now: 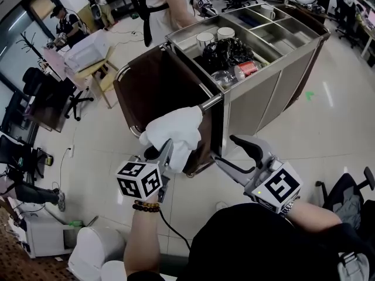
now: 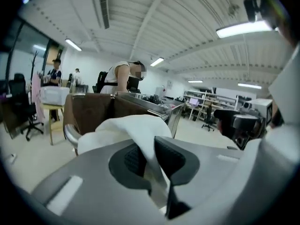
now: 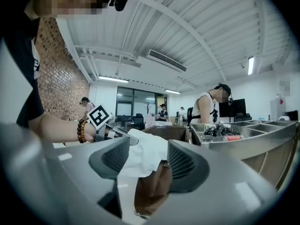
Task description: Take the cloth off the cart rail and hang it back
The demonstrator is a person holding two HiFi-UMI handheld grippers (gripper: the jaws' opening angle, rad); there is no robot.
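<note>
A white cloth (image 1: 176, 130) is draped over the end of the cart rail (image 1: 212, 103), beside the brown bag (image 1: 155, 84) that hangs on the steel cart (image 1: 275, 75). My left gripper (image 1: 166, 152) is shut on the cloth's lower part. In the left gripper view the cloth (image 2: 124, 128) runs down between the two dark pads (image 2: 169, 157), which pinch it. My right gripper (image 1: 232, 154) stands open just right of the cloth, level with the bag's lower edge, with nothing in it. In the right gripper view the cloth (image 3: 146, 150) lies beyond its spread jaws.
The cart's top trays hold a black bag (image 1: 225, 52), white cups (image 1: 205, 38) and a red can (image 1: 248, 68). A person (image 1: 167, 4) stands at the cart's far side. An office chair (image 1: 345, 192) is at right, and a white bin (image 1: 96, 253) at lower left.
</note>
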